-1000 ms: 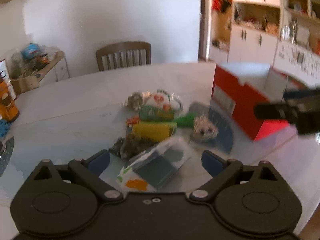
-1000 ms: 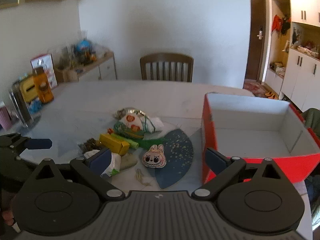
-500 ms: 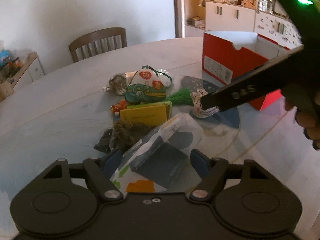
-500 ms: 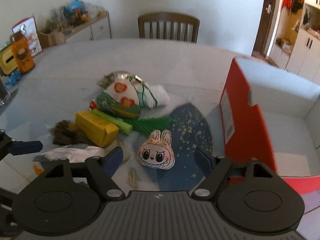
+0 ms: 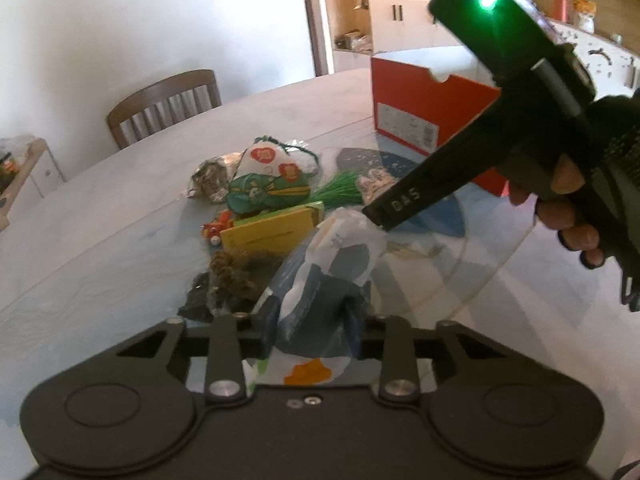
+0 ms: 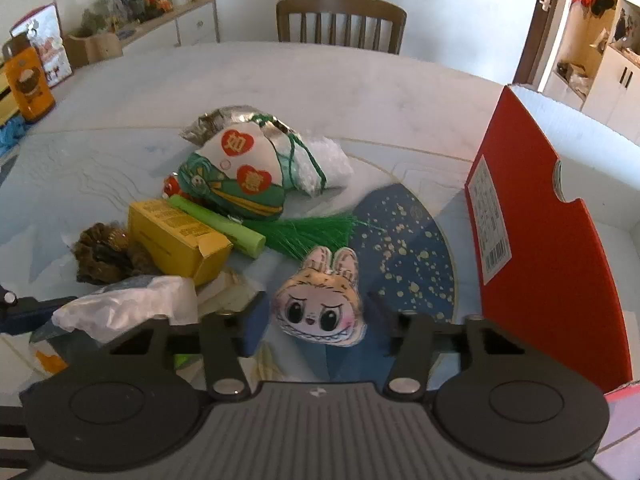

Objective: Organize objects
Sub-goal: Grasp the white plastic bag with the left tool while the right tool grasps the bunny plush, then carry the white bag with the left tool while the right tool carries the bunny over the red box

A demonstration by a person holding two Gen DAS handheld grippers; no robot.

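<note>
The left gripper [image 5: 314,312] has been closed on the plastic packet [image 5: 328,276]; the right gripper [image 6: 320,316], fingers spread, has been lowered around the rabbit toy [image 6: 320,300]. Boxing can follow.

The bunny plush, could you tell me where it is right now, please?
In the right wrist view the bunny plush lies on the blue fan, between the open right gripper fingers, left of the red box.

Left tool [image 5: 310,312]: black housing, two round caps, silver screws, blue pads. Right tool [image 6: 318,320]: ribbed grey housing, "DAS" marking, green light. Black glove [image 5: 616,152].
</note>
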